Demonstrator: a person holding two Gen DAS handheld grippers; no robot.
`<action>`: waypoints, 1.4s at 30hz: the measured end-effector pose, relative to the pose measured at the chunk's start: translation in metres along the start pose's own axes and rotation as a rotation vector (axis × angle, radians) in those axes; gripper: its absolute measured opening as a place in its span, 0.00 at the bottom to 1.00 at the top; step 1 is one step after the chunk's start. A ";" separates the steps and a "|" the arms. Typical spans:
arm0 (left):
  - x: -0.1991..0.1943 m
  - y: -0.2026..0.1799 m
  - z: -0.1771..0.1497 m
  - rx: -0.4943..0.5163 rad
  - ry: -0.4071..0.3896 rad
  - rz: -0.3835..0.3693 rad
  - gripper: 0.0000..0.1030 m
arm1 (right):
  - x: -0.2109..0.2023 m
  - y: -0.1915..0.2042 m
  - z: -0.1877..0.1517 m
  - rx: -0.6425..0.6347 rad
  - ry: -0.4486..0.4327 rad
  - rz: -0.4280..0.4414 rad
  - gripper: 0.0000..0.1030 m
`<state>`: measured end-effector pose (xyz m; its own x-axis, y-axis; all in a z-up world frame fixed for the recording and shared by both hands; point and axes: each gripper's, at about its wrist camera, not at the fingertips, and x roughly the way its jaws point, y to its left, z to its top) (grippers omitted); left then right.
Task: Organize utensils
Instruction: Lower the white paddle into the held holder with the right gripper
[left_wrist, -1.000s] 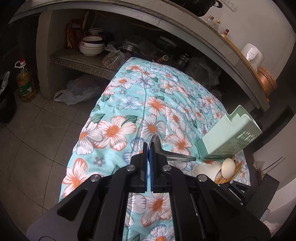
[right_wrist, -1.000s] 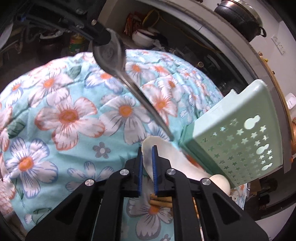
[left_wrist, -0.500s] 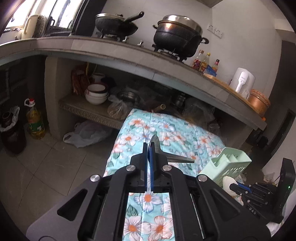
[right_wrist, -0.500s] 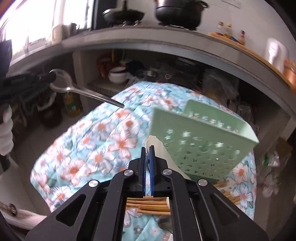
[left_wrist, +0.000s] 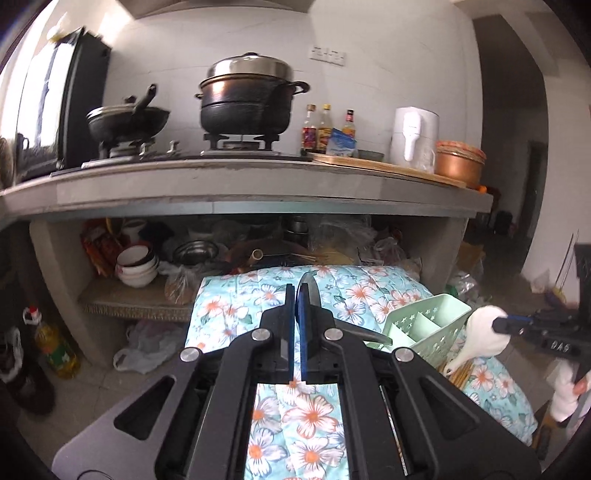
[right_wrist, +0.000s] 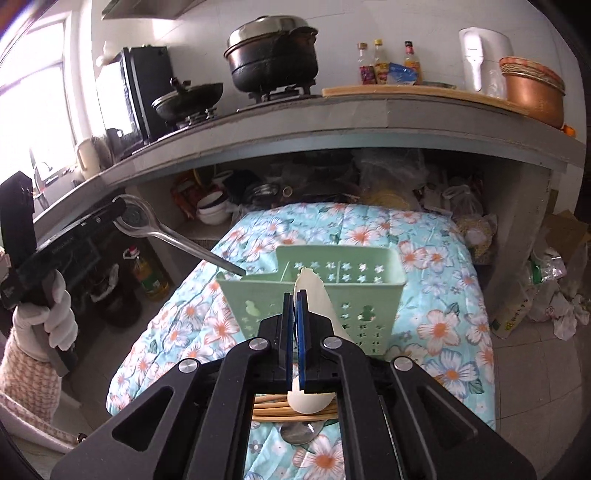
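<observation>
Both grippers are raised above a table covered by a floral cloth (right_wrist: 436, 295), facing a concrete kitchen counter (right_wrist: 369, 122) at the far side. The left gripper (left_wrist: 297, 295) has its fingers closed on the bowl of a metal spoon (left_wrist: 308, 291); in the left wrist view the spoon's handle runs off to the right, its tip above the left edge of the green utensil basket (left_wrist: 424, 325). In the right wrist view the same metal spoon (right_wrist: 166, 229) is seen held at far left, with the handle tip just at the basket's upper left corner. The right gripper (right_wrist: 295, 306) has its fingers closed on a white ceramic spoon (right_wrist: 314, 295), held edge-on directly in front of the green utensil basket (right_wrist: 354, 291); the left wrist view shows this white ceramic spoon (left_wrist: 480, 332) at right, its handle pointing down and left, just beside the basket's right wall. The basket stands upright on the cloth, and its divided compartments are visible from above. Beneath the right gripper, on the near part of the cloth, lie wooden chopsticks (right_wrist: 273, 406) and a second metal spoon (right_wrist: 295, 435). On the counter stand a black stockpot (right_wrist: 273, 55) and a wok (right_wrist: 188, 99) on burners, sauce bottles (right_wrist: 380, 62), a white kettle (right_wrist: 480, 59) and a copper pot (right_wrist: 532, 92).
</observation>
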<state>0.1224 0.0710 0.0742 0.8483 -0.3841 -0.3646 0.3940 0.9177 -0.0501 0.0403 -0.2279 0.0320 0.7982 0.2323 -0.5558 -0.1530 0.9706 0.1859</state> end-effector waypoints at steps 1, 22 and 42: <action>0.004 -0.005 0.002 0.017 0.003 -0.002 0.01 | -0.003 -0.002 0.001 0.005 -0.007 -0.001 0.02; 0.101 -0.070 0.000 0.313 0.259 -0.030 0.01 | -0.079 -0.043 0.077 0.069 -0.274 0.066 0.02; 0.085 -0.024 -0.015 -0.089 0.148 -0.192 0.60 | 0.011 -0.060 0.091 0.189 -0.108 0.177 0.02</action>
<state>0.1796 0.0179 0.0309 0.6973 -0.5387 -0.4728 0.5043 0.8375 -0.2105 0.1115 -0.2888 0.0884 0.8278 0.3795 -0.4132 -0.1924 0.8839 0.4263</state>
